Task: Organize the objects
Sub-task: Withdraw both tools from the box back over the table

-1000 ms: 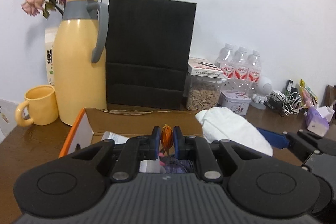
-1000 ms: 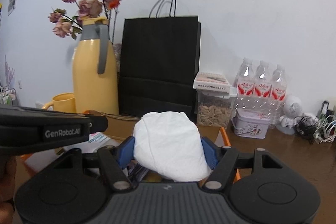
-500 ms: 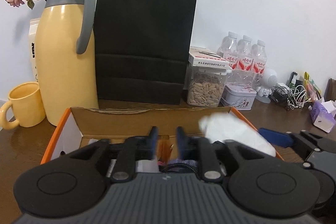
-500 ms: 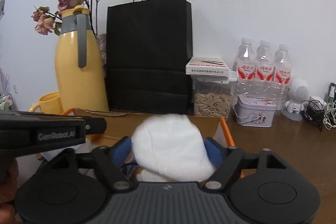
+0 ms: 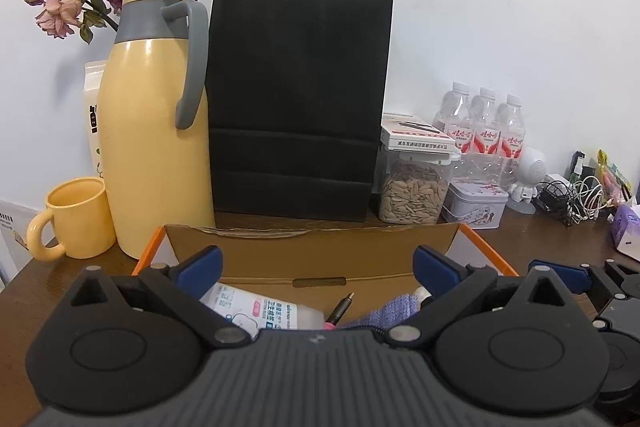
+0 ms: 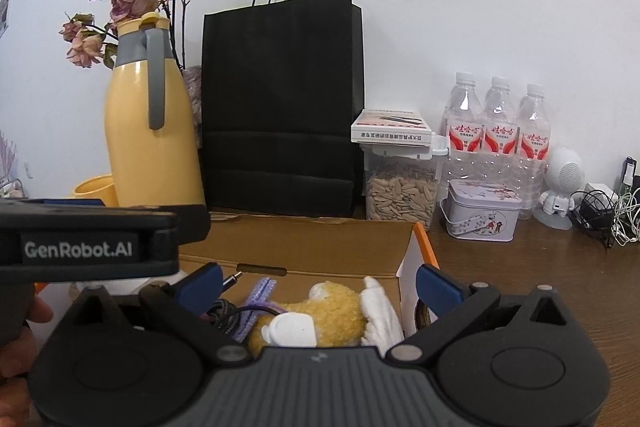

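Note:
An open cardboard box (image 5: 312, 255) with orange edges sits in front of me; it also shows in the right wrist view (image 6: 320, 247). Inside lie a white labelled pack (image 5: 256, 309), a pen (image 5: 340, 307), a purple cloth (image 5: 396, 309), a yellow plush toy (image 6: 320, 315), a white cloth (image 6: 378, 311) and a black cable (image 6: 224, 315). My left gripper (image 5: 316, 263) is open and empty above the box. My right gripper (image 6: 318, 277) is open and empty above the plush toy and white cloth. The left gripper's body (image 6: 80, 239) crosses the right wrist view.
Behind the box stand a yellow jug (image 5: 156, 131), a yellow mug (image 5: 76, 219), a black paper bag (image 5: 296, 107), a seed jar (image 5: 414, 191), a tin (image 5: 476, 205) and water bottles (image 5: 484, 135). Cables (image 5: 576, 195) lie at the right.
Both grippers have opened. The left let go of a small orange thing, the right let go of the white cloth, which now lies in the box.

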### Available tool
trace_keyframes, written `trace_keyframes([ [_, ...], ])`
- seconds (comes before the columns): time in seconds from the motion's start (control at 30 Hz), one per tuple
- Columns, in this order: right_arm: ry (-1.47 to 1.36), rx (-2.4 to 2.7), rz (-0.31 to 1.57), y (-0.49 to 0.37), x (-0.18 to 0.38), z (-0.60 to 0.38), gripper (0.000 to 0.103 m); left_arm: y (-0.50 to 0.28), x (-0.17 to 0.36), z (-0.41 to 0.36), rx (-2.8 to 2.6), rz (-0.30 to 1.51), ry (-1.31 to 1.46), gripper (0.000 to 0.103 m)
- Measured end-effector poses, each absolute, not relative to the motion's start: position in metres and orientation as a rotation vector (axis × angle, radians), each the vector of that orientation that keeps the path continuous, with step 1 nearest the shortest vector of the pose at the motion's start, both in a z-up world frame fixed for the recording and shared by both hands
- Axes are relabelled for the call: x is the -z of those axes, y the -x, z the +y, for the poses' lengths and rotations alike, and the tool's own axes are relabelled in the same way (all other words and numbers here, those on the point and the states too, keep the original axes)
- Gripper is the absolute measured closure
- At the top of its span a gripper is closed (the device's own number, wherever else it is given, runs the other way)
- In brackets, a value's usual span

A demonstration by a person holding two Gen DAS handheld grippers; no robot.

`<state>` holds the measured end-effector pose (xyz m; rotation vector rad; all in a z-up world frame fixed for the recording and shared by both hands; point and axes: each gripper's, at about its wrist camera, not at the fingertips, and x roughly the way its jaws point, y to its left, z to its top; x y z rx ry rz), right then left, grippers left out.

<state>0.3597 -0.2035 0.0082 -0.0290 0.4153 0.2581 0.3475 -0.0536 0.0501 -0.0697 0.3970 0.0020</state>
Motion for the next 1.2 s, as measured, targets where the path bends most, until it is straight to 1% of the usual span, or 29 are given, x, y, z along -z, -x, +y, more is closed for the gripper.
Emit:
trace_keyframes([
  [0.37,0.071,-0.261,0.388,-0.337,-0.018,-0.2,0.0,-0.316,-0.061,-0.053,0.01,0.356,0.065,0.0],
  [0.53,0.09,-0.252,0.365,-0.311,-0.024,-0.202,0.0,-0.286,-0.066,-0.047,0.018,0.331,0.062,0.0],
  [0.7,0.119,-0.245,0.364,-0.28,-0.02,-0.205,0.0,-0.258,-0.064,-0.047,0.032,0.347,0.048,0.0],
  [1.2,0.17,-0.268,0.525,-0.203,0.027,-0.221,0.001,-0.195,-0.027,-0.047,0.062,0.496,0.016,0.0],
])
